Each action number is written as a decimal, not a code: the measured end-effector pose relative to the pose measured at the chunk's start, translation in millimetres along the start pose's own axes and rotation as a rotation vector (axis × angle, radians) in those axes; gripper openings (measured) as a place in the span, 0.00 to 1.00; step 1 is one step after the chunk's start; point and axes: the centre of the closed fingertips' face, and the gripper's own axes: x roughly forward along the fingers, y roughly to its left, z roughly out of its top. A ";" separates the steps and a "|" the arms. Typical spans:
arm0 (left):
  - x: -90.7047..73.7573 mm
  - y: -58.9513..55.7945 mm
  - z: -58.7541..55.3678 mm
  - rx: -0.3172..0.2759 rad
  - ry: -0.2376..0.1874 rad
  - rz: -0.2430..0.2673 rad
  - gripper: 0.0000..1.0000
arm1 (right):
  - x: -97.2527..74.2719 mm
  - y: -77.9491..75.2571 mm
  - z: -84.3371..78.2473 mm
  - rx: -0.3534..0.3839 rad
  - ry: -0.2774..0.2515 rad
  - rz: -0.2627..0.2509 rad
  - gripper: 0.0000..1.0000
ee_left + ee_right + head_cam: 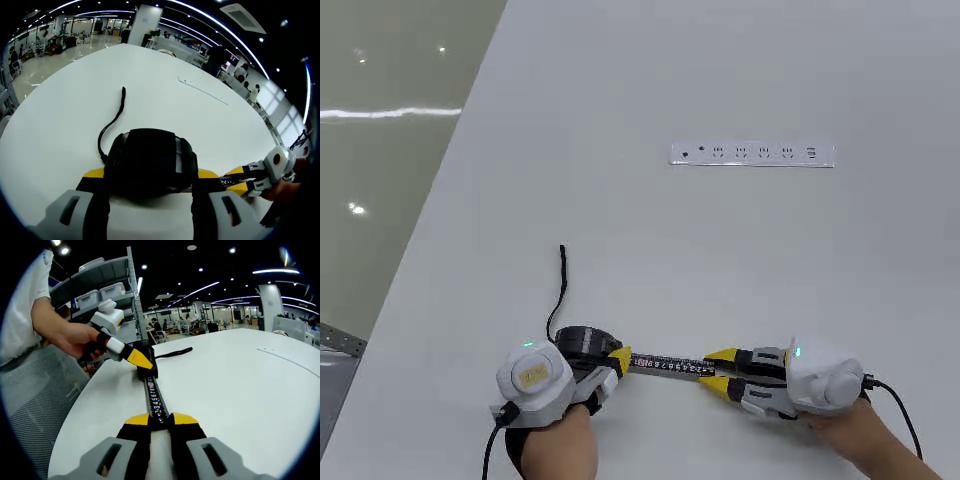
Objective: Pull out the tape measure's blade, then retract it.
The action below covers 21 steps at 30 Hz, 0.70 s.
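A black tape measure case (582, 344) with a black wrist strap (559, 290) lies near the front edge of the white table. My left gripper (150, 179) is shut on the case (148, 161), its yellow-tipped jaws on either side of it. A short length of dark blade (670, 364) with printed numbers runs right from the case. My right gripper (161, 419) is shut on the blade (153, 397) at its free end. In the head view the left gripper (608, 368) and right gripper (716, 372) stand a short way apart, facing each other.
A white power strip (752, 154) lies flat farther back on the white table (720, 250). The table's left edge runs diagonally beside a glossy floor (380, 150). Cables trail from both grippers toward me.
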 end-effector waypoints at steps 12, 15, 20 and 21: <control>-0.1 0.2 0.3 -0.007 0.003 -0.005 0.64 | 14.6 4.0 4.7 -0.002 0.001 0.012 0.14; -0.5 -0.3 0.8 -0.008 0.004 -0.006 0.64 | 17.6 4.6 5.9 -0.002 0.000 0.012 0.14; -0.9 -0.8 1.0 -0.010 0.003 -0.005 0.64 | 24.8 5.2 7.4 -0.003 0.000 0.012 0.14; -0.9 -0.8 1.1 -0.010 0.003 -0.006 0.64 | 26.1 5.3 7.8 0.000 0.000 0.012 0.14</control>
